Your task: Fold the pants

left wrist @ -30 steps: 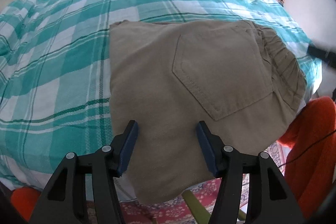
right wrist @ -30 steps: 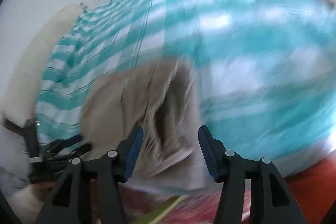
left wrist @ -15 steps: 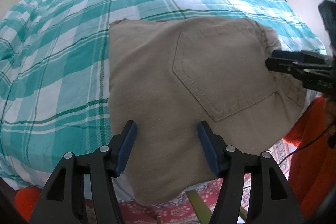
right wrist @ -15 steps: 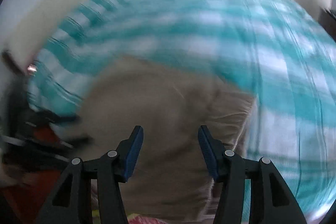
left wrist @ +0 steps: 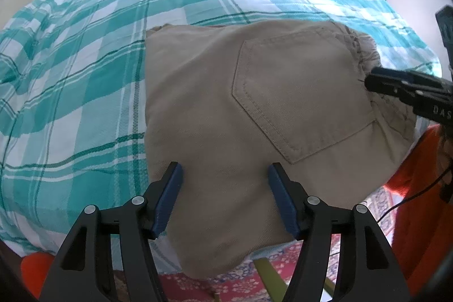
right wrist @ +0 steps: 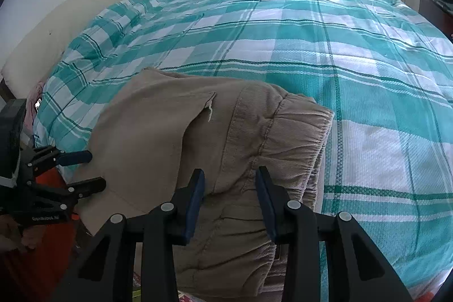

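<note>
Both grippers (left wrist: 225, 183) (right wrist: 228, 186) apparently over pants (left wrist: 254, 109)

Pants: we count one folded beige pair (left wrist: 226, 104) (right wrist: 226, 137).
Back pockets: we see one (left wrist: 297, 92).
Grippers: we count two, the left gripper (left wrist: 225, 197) (right wrist: 85, 170) and the right gripper (right wrist: 229, 194) (left wrist: 373, 81).
Beds: we see one, under a teal plaid cover (left wrist: 99, 61) (right wrist: 339, 47).
Patterned rugs: we see one (left wrist: 240, 279).
</note>
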Action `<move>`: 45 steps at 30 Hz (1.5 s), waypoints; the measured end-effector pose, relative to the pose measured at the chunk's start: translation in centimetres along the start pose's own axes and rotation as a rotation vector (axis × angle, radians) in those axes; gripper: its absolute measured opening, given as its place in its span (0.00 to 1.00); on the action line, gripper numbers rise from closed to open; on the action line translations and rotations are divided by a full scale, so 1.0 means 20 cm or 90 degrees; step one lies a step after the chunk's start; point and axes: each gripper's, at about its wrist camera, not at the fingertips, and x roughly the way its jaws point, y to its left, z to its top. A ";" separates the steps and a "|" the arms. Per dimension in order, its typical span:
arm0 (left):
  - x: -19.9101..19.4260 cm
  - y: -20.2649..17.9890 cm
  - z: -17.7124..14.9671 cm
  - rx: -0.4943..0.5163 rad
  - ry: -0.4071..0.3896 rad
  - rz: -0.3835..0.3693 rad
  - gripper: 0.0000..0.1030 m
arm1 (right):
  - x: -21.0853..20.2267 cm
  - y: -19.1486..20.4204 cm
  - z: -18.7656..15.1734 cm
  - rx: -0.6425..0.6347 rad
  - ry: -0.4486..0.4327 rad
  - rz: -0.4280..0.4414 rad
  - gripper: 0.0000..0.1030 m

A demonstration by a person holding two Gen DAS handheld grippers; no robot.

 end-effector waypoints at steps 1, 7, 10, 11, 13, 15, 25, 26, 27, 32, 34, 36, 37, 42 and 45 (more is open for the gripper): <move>-0.02 0.01 0.00 -0.007 0.001 -0.011 0.64 | -0.03 0.01 0.00 0.001 0.006 -0.008 0.37; -0.15 0.23 -0.02 -0.062 -0.017 -0.030 0.71 | -0.14 0.13 -0.09 -0.104 0.042 -0.080 0.38; -0.18 0.45 -0.01 -0.130 -0.019 -0.038 0.71 | -0.13 0.12 -0.13 -0.106 0.032 -0.085 0.38; -0.19 0.50 -0.01 -0.145 -0.018 -0.045 0.71 | -0.13 0.10 -0.13 -0.093 0.030 -0.081 0.38; -0.21 0.54 -0.03 -0.155 -0.021 -0.072 0.72 | -0.12 0.08 -0.13 -0.074 0.026 -0.074 0.38; -0.20 0.48 -0.04 -0.125 -0.011 -0.086 0.74 | -0.11 0.07 -0.12 -0.065 0.021 -0.068 0.38; -0.02 0.34 -0.19 -0.065 0.089 -0.030 0.78 | -0.11 0.05 -0.13 -0.055 0.013 -0.045 0.38; -0.06 0.36 -0.19 -0.062 0.085 -0.026 0.78 | -0.11 0.05 -0.14 -0.054 0.011 -0.045 0.38; -0.10 0.37 -0.18 -0.058 0.079 -0.012 0.77 | -0.11 0.05 -0.14 -0.051 0.009 -0.046 0.38; -0.23 0.47 -0.02 -0.108 0.023 -0.067 0.78 | -0.11 0.03 -0.13 -0.039 0.008 -0.042 0.38; -0.20 0.46 0.10 -0.109 0.009 -0.082 0.81 | -0.10 0.03 -0.13 -0.037 0.008 -0.040 0.38; -0.11 0.41 0.22 -0.081 0.007 -0.087 0.84 | -0.10 0.03 -0.13 -0.039 0.008 -0.041 0.38; -0.06 0.38 0.24 -0.068 0.012 -0.063 0.84 | -0.10 0.03 -0.12 -0.040 0.008 -0.042 0.38; 0.17 0.41 0.27 -0.083 0.058 0.070 0.83 | -0.11 0.03 -0.13 -0.039 0.004 -0.041 0.38; 0.10 0.53 0.22 -0.135 0.060 0.135 0.78 | -0.11 0.03 -0.13 -0.042 0.002 -0.040 0.38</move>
